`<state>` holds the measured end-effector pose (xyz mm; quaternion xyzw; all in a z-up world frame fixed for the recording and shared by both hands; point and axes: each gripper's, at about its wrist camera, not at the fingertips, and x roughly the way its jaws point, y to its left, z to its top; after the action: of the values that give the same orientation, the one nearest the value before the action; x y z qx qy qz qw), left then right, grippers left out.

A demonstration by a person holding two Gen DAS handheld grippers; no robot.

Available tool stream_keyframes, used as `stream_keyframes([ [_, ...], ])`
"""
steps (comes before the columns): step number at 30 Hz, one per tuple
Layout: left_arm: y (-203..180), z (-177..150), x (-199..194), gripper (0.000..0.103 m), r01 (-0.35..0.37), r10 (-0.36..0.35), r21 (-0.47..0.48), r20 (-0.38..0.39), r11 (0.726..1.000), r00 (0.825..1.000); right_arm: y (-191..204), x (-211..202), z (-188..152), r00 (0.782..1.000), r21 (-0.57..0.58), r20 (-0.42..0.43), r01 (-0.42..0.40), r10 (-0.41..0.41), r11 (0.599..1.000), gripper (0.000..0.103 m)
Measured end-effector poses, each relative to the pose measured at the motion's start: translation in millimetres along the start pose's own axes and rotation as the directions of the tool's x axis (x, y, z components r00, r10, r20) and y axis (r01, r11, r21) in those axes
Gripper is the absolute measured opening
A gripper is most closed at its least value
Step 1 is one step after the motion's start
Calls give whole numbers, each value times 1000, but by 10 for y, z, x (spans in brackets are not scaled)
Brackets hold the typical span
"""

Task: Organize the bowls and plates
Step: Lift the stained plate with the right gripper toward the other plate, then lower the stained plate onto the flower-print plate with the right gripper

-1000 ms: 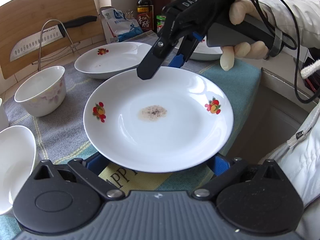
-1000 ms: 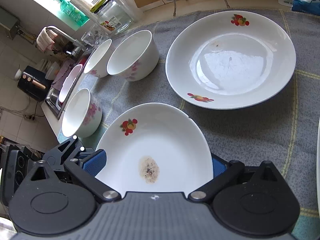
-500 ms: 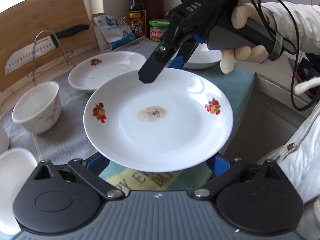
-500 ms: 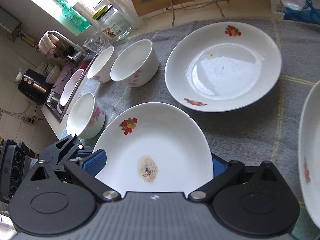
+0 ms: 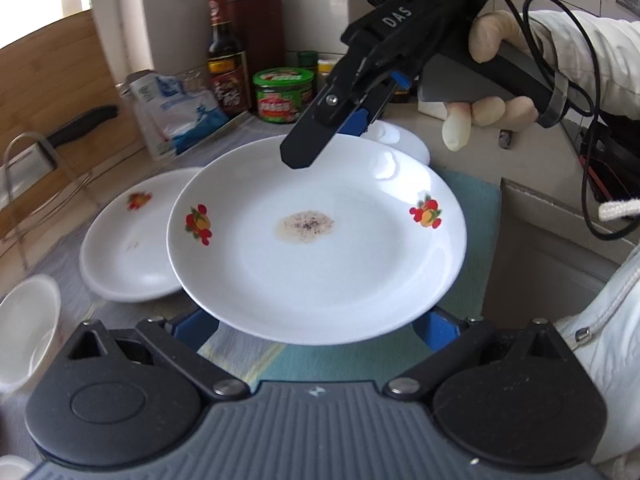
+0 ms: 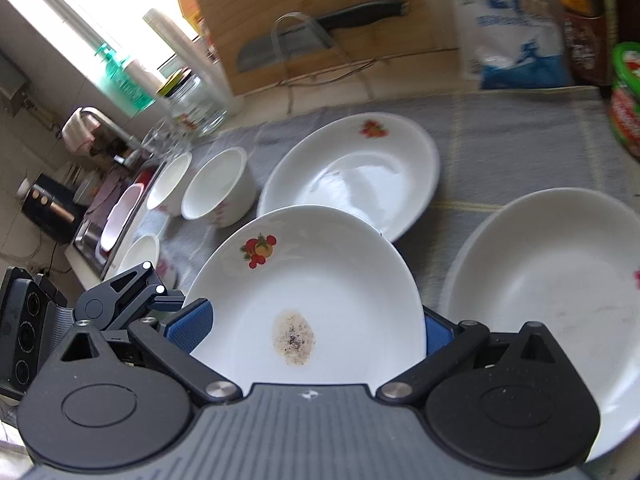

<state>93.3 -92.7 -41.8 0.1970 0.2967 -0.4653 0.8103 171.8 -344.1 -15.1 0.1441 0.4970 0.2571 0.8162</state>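
Observation:
A white plate [image 5: 320, 264] with fruit decals and a brown stain in its middle hangs above the counter, held from two sides. My left gripper [image 5: 316, 326] is shut on its near rim. From the far side my right gripper [image 5: 316, 136] is shut on the opposite rim, one finger lying over the plate. In the right wrist view the same plate [image 6: 320, 280] fills the space between my right gripper's [image 6: 312, 330] pads, with the left gripper [image 6: 160, 296] at its left edge. A second fruit plate [image 6: 352, 176] and a deeper white plate [image 6: 552, 288] lie on the grey cloth [image 6: 520, 140].
Three white bowls [image 6: 218, 188] [image 6: 170, 184] [image 6: 138, 256] stand on the cloth's left part, near a sink. At the back are a knife [image 6: 340, 16] on a wire rack, a cutting board, a blue-white bag [image 5: 180, 112], a sauce bottle [image 5: 224, 60] and a green-lidded jar [image 5: 282, 94]. A gloved hand [image 5: 492, 76] holds the right gripper.
Both grippers have lifted the stained plate and carried it to the right. The second plate and bowls slid left in view, and the deeper plate came into the right wrist view.

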Motion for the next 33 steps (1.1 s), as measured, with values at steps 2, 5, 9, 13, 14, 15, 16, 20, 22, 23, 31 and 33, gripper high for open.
stream_keyframes([
  [2,-29,94,122,102,12,-12,7,2,1000,1000,-122,-64,23,1000,6,8,16,-16,1000,103],
  [5,-56,239,296,102,30,-30,17,2,999,1000,-293,-153,50,999,16,18,36,-36,999,103],
  [9,-62,424,511,102,45,-45,34,1,998,999,-505,-268,87,998,34,36,50,-51,998,103],
  [13,-71,579,686,102,62,-62,41,3,997,998,-707,-385,105,996,44,50,67,-69,997,103],
  [14,-78,614,728,102,65,-65,44,3,997,998,-752,-404,113,996,47,52,69,-72,996,103],
  [15,-88,641,766,102,67,-67,47,1,997,998,-805,-422,114,996,52,54,71,-74,996,103],
  [16,-97,668,809,102,69,-69,50,-1,996,998,-838,-430,119,996,56,55,74,-77,996,103],
  [20,-123,753,958,102,80,-79,55,-20,995,997,-1019,-466,107,995,71,54,75,-79,995,103],
  [22,-139,789,1020,102,85,-83,61,-31,995,996,-1097,-481,92,996,83,55,72,-77,994,103],
  [23,-146,805,1047,102,88,-86,63,-35,994,996,-1133,-483,84,996,90,55,72,-77,993,103],
  [31,-120,911,1148,102,103,-98,71,-68,992,993,-1359,-491,43,996,123,58,61,-69,990,103],
  [33,-108,927,1158,102,110,-104,79,-78,991,991,-1387,-491,29,996,130,57,57,-65,990,103],
])
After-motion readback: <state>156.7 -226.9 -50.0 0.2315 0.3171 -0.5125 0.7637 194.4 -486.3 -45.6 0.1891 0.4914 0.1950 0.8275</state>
